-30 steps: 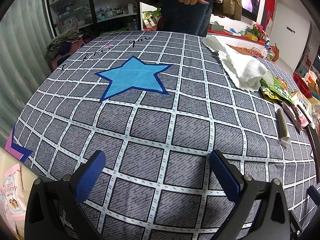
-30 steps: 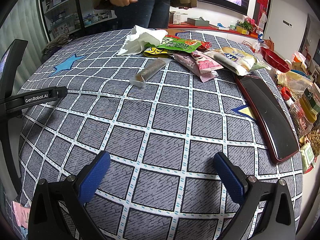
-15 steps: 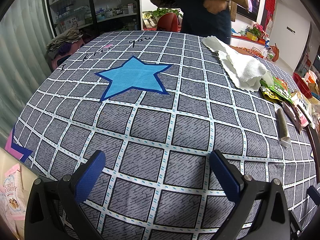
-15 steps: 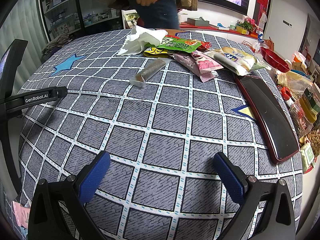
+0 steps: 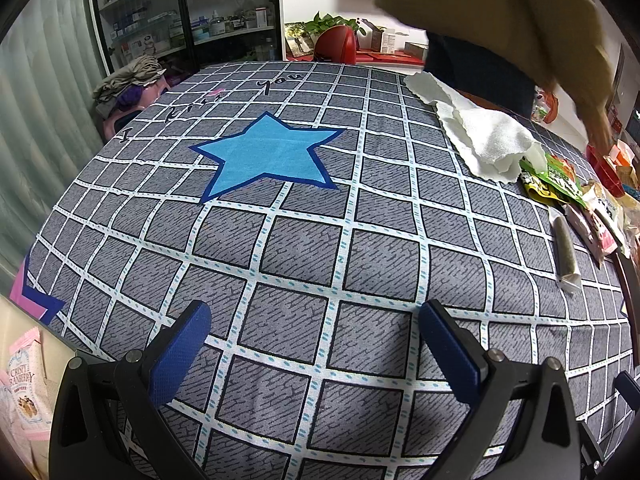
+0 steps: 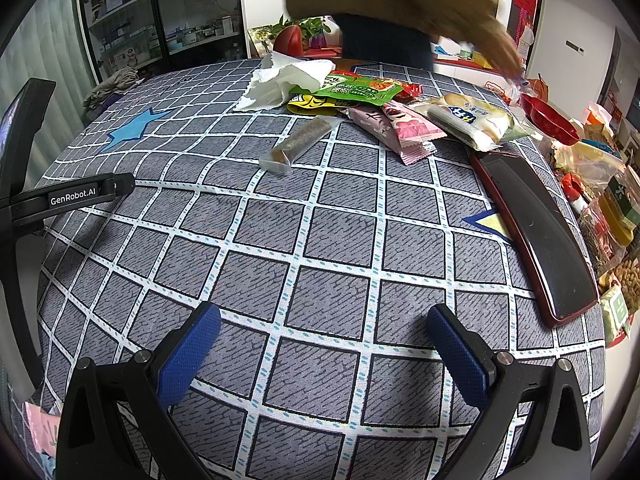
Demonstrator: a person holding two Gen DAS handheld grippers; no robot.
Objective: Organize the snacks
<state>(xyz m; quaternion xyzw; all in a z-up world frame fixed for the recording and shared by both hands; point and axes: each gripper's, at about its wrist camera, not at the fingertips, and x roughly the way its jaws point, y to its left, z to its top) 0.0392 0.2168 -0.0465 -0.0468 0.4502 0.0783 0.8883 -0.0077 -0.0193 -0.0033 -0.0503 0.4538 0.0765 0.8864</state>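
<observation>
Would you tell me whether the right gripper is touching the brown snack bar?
Apart. The right wrist view shows the open right gripper several bare cloth squares short of the brown snack bar.

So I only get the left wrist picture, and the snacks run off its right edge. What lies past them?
Observer: A long dark tray with a red rim lies flat, just right of them.
Operator: And is the other claw holding anything?
Observer: No, the right claw is open, holding nothing.
Operator: Any snack I can't make out?
Observer: A white bread packet lies beside the pink packets, near the tray's far end.
</observation>
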